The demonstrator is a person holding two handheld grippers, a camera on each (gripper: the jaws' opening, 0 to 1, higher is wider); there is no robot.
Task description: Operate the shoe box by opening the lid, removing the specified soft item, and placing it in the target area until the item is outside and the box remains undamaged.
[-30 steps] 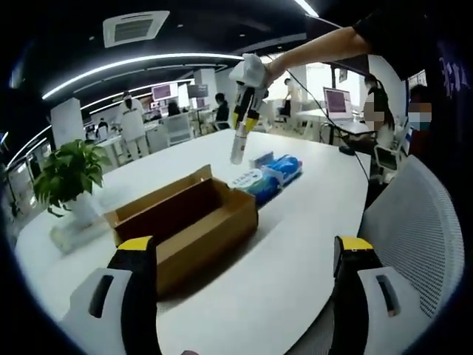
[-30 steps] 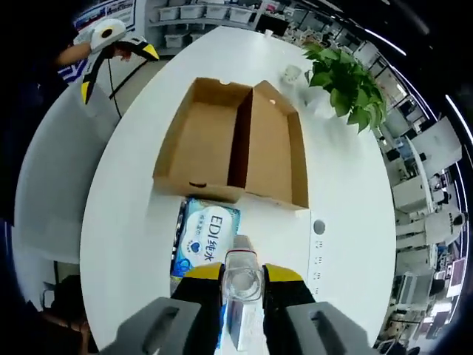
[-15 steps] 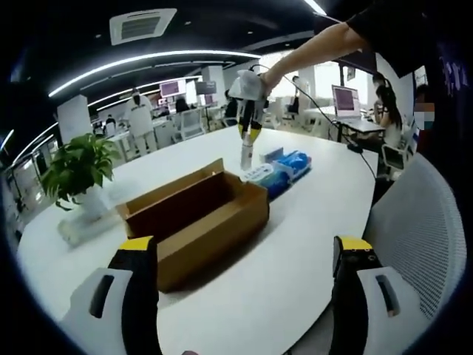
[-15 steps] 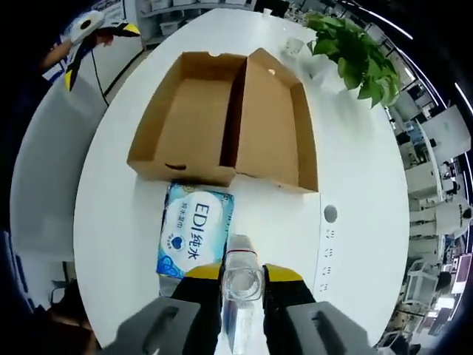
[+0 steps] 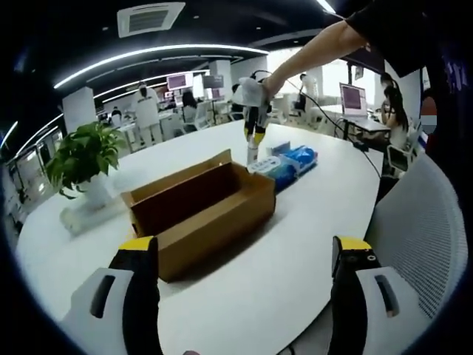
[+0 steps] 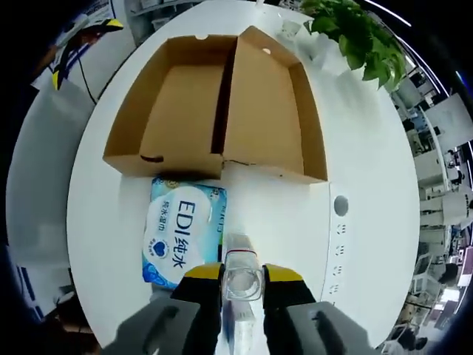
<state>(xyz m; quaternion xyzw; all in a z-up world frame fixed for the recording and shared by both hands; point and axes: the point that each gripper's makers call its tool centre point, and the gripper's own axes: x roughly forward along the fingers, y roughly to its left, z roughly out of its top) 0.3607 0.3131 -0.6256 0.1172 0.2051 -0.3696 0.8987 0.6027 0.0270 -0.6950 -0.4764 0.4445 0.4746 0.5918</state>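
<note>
An open brown shoe box point(image 5: 199, 214) lies on the white table point(image 5: 295, 259), its lid folded out flat beside the tray point(image 6: 222, 111); inside looks bare. A blue soft pack marked EDI point(image 6: 181, 233) rests just outside the box's end point(image 5: 290, 163). My right gripper point(image 6: 242, 271) is shut on a clear plastic bottle point(image 6: 240, 287), held upright low over the table next to the pack; in the left gripper view the bottle point(image 5: 252, 153) hangs from it point(image 5: 254, 129). My left gripper point(image 5: 245, 244) is open with nothing between its yellow-tipped fingers, back from the box near the table edge point(image 6: 81, 44).
A potted green plant point(image 5: 85, 159) stands at the table's far end beyond the box point(image 6: 355, 37). A round cable grommet point(image 6: 341, 205) sits in the table. A white mesh chair point(image 5: 421, 237) is at the near edge. People and desks fill the room behind.
The right gripper has carried the bottle lower, down close to the table beside the blue pack. The left gripper stays open and has shifted only slightly.
</note>
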